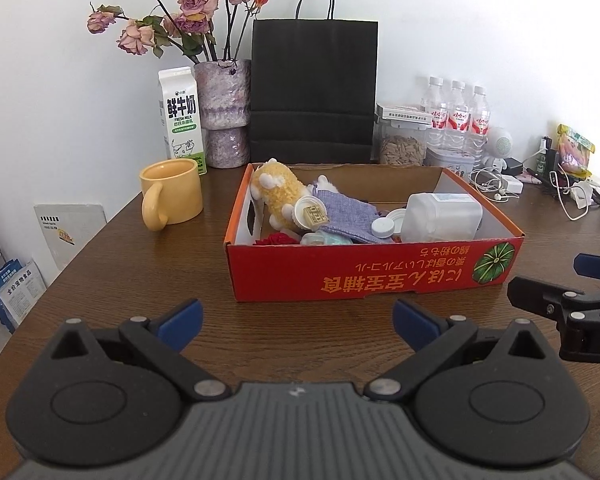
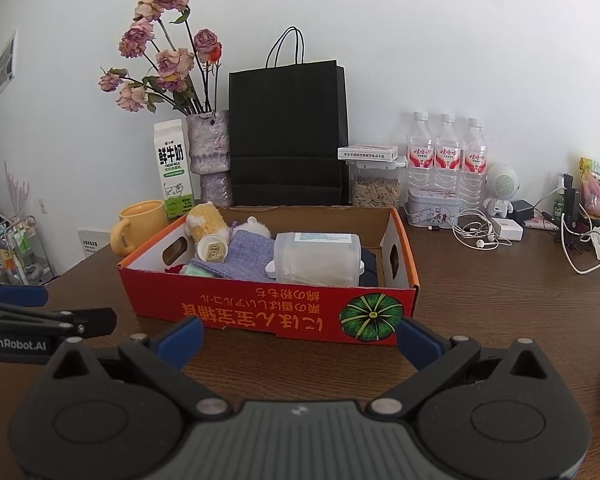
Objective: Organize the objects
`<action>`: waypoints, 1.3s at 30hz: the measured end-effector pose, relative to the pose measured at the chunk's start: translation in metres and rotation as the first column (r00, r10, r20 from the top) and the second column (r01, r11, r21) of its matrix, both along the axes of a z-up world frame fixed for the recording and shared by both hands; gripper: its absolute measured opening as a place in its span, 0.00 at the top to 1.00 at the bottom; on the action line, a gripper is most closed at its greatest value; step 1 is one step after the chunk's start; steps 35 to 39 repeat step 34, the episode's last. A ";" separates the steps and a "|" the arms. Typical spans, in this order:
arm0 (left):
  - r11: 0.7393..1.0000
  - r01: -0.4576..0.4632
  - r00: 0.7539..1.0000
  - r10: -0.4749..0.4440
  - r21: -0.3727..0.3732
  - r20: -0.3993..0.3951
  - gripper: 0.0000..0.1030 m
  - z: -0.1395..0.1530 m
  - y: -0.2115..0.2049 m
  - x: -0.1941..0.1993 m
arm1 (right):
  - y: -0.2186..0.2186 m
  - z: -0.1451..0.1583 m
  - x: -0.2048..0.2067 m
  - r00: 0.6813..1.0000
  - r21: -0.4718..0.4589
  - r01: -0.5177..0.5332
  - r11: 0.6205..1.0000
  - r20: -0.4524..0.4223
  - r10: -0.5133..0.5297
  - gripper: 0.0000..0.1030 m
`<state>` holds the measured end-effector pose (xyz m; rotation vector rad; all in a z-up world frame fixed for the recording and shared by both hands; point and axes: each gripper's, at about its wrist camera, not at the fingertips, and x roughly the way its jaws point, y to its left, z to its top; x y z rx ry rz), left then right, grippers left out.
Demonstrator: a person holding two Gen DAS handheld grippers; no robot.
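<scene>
Left gripper (image 1: 298,320): fingers apart, empty, above the table (image 1: 140,300) at its near edge. Right gripper (image 2: 298,338): fingers apart, empty, just before the red cardboard box (image 1: 374,272). Box at mid-table holds a yellow plush toy (image 1: 278,194), purple cloth pouch (image 1: 346,210) and clear plastic jar (image 1: 444,216) lying on its side. Yellow mug (image 1: 172,196) left of box; milk carton (image 1: 182,120), vase of dried roses (image 1: 224,112), black paper bag (image 1: 314,92) along far edge.
</scene>
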<state>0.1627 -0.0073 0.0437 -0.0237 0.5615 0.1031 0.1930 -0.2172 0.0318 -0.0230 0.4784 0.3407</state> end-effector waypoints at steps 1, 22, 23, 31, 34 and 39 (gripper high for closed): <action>1.000 0.000 1.000 0.000 0.000 -0.001 0.00 0.000 0.000 0.000 | 0.000 0.000 0.001 1.000 0.000 0.000 1.000 -0.001 0.000 0.00; 1.000 -0.004 1.000 0.004 0.015 -0.006 0.00 0.000 -0.003 -0.003 | 0.000 -0.001 -0.004 1.000 -0.002 0.000 1.000 -0.003 0.000 0.00; 1.000 -0.004 1.000 0.004 0.015 -0.006 0.00 0.000 -0.003 -0.004 | 0.000 -0.001 -0.005 1.000 -0.002 0.000 1.000 -0.002 0.000 0.00; 1.000 -0.002 1.000 0.002 0.026 -0.012 0.00 -0.002 -0.006 -0.005 | 0.000 -0.002 -0.004 1.000 -0.002 0.000 1.000 -0.003 0.000 0.00; 1.000 -0.003 1.000 0.004 0.027 -0.014 0.00 -0.003 -0.006 -0.004 | 0.000 -0.001 -0.005 1.000 -0.002 0.000 1.000 -0.003 0.000 0.00; 1.000 -0.003 1.000 0.004 0.027 -0.014 0.00 -0.003 -0.006 -0.004 | 0.000 -0.001 -0.005 1.000 -0.002 0.000 1.000 -0.003 0.000 0.00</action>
